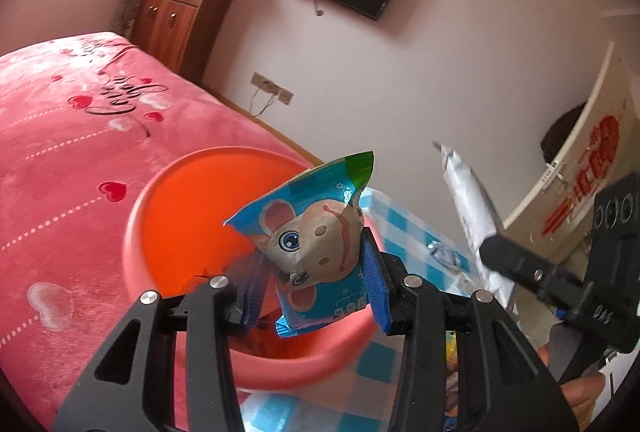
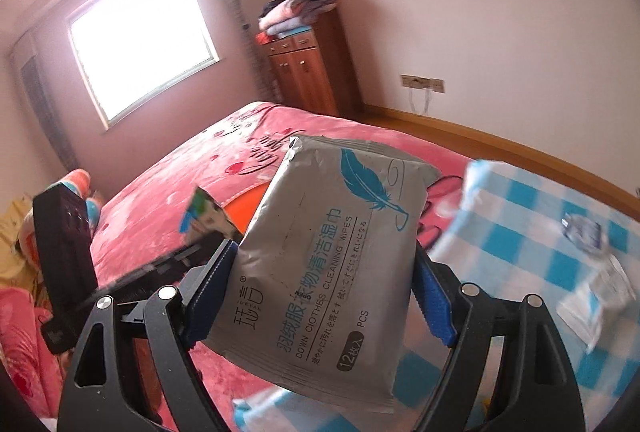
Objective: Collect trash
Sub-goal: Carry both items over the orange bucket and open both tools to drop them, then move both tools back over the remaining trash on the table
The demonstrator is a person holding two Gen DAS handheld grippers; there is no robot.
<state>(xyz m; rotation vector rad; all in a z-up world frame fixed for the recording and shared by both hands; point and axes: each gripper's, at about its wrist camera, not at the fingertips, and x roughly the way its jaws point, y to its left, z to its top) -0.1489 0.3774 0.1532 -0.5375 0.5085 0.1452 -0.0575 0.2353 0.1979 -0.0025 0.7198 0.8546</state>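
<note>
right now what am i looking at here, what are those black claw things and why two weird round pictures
Those are two hand-held grippers, one in each of a person's hands, each carrying a fisheye camera looking along its fingers. The left camera shows the left gripper shut on a blue cartoon-mouse snack wrapper, in front of an orange plastic basin. The right camera shows the right gripper clamping a grey wet-wipes pack. Below lie a blue-and-white checked cloth holding scraps of clear wrapping, and a pink bed.

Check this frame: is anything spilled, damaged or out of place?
Nothing spilled. Litter remains on the checked cloth: a clear crumpled wrapper and a white packet, both loose beside the bed.
</note>
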